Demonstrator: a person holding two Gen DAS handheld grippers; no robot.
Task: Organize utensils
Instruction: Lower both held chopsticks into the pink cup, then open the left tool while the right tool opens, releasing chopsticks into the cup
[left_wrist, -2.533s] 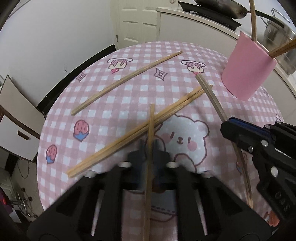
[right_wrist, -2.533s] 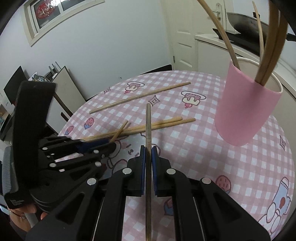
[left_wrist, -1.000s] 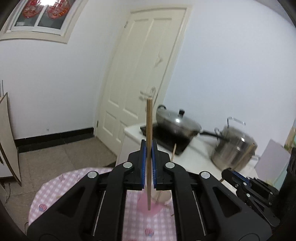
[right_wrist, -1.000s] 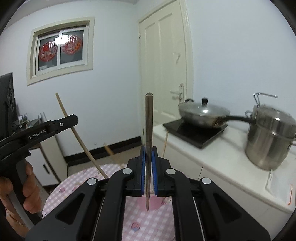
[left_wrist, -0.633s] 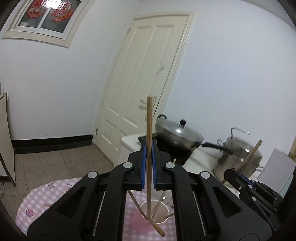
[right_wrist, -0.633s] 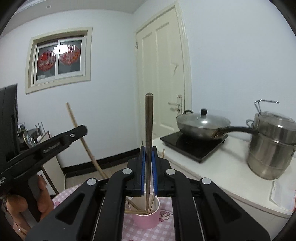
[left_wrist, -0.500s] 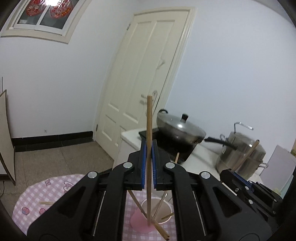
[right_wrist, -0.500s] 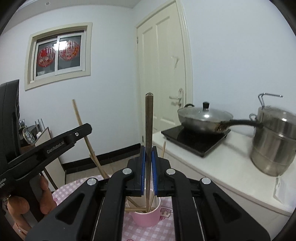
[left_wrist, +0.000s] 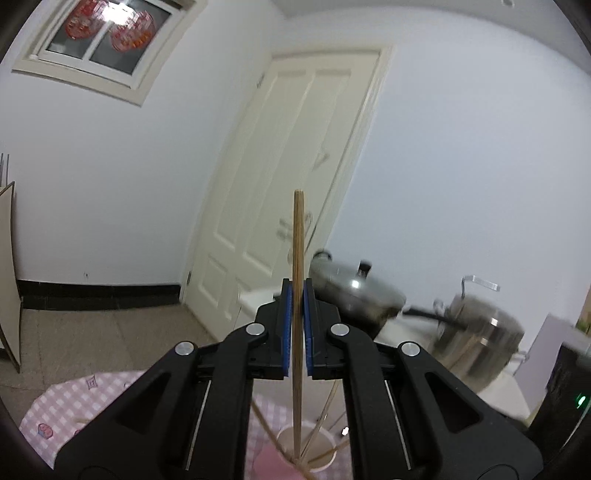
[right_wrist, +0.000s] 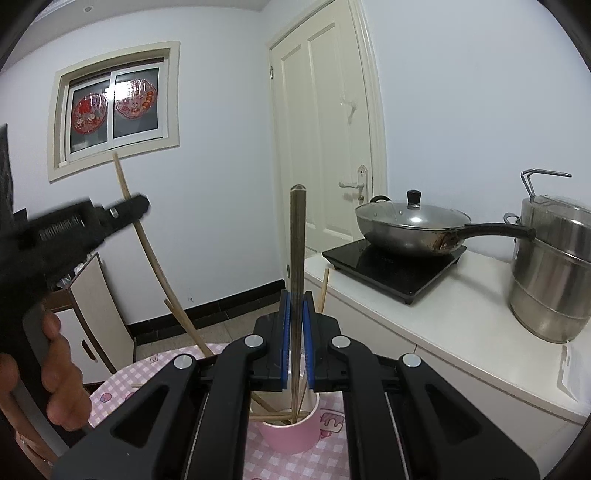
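Note:
My left gripper (left_wrist: 297, 295) is shut on a light wooden chopstick (left_wrist: 297, 240), held upright with its lower end inside the pink cup (left_wrist: 314, 454). My right gripper (right_wrist: 295, 302) is shut on a darker chopstick (right_wrist: 296, 236), also upright, its lower end in the pink cup (right_wrist: 291, 435). The cup stands on the pink checked tablecloth (right_wrist: 122, 384) and holds several chopsticks. In the right wrist view the left gripper (right_wrist: 122, 212) shows at the left with its curved-looking chopstick (right_wrist: 147, 251).
A white counter (right_wrist: 461, 332) behind the table carries an induction hob with a lidded wok (right_wrist: 406, 225) and a steel pot (right_wrist: 554, 273). A cream door (left_wrist: 295, 166) stands behind. A chopstick end (left_wrist: 85, 421) lies on the cloth at the left.
Both grippers have lifted off the table and tipped their chopsticks upright over the pink cup. In the last half second both chopstick ends have gone down into the cup.

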